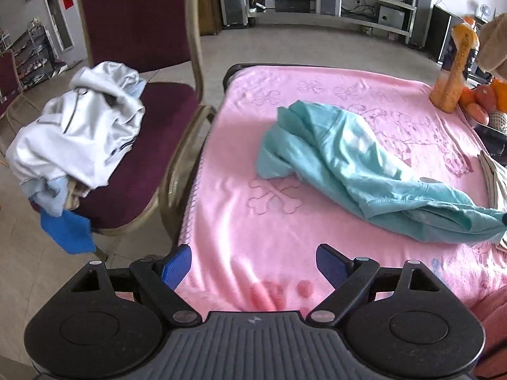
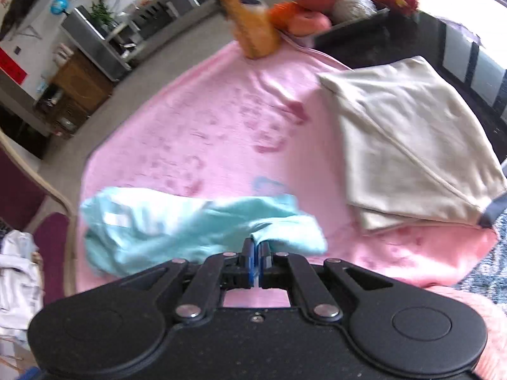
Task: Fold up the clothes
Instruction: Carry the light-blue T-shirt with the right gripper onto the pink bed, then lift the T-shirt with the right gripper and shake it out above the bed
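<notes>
- On the pink blanket [image 1: 240,164] covering the surface lies a teal garment [image 1: 348,161], crumpled and stretched into a long band.
- Its long axis, seen from the left wrist, runs from a bunched end far left to a drawn-out end near right, where it leaves the frame.
- That near-right end is pinched in the right claw [image 2: 256,255]: both blue pads are pressed together with a fold of teal cloth between them.
- From the right wrist, the cloth trails off to the left of the claw, so the right hand sits at one end, low over the blanket.
- The left claw [image 1: 253,264] is spread wide and holds nothing; it hovers at the near edge, with the garment ahead and to its right, well apart.
- The bunched far end lies closer to the left claw than to the right, so I judge it is the left's to take if the cloth is to be spread.
- A beige folded cloth [image 2: 408,139] lies flat just right of the teal one.
- More clothes [image 1: 79,126] are heaped on a chair [image 1: 164,120] left of the surface.
</notes>
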`<state>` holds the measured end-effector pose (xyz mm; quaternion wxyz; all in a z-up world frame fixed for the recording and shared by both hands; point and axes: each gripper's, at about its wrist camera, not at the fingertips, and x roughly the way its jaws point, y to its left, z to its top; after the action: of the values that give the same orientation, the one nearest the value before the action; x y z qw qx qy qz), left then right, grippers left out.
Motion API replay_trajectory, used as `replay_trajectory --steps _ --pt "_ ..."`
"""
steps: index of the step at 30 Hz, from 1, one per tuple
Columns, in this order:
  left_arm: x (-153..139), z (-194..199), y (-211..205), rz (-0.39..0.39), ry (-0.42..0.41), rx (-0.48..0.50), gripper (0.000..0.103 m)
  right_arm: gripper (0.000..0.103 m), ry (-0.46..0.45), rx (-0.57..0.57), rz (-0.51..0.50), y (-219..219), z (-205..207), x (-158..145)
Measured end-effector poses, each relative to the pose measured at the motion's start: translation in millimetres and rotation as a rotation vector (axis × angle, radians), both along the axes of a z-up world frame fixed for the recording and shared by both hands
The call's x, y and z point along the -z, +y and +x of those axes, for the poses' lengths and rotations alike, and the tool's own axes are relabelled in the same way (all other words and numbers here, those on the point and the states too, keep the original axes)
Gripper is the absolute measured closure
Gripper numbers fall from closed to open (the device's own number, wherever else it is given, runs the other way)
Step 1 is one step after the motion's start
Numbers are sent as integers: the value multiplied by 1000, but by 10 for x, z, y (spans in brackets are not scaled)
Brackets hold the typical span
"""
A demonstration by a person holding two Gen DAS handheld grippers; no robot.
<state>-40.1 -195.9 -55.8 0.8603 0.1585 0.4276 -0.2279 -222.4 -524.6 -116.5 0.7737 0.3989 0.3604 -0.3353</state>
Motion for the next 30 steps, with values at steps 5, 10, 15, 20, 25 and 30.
replay_trajectory --steps 5,10,15,20,25,30 --pt "77 -38 -337 -15 9 57 17 86 24 -40 -77 103 -111 -119" --pt "180 6 -539 -42 45 68 17 67 5 -122 -138 291 -130 -272" --pt "256 139 -464 -68 58 31 17 67 -64 -302 -123 553 171 -331" --pt "287 365 -190 -110 71 -45 21 75 -75 -508 -78 843 878 -256" --pt "380 553 16 -139 74 -85 21 77 11 -624 -57 1048 1658 -13" --pt "545 745 122 -179 129 -98 21 77 127 -668 -120 1165 2234 256"
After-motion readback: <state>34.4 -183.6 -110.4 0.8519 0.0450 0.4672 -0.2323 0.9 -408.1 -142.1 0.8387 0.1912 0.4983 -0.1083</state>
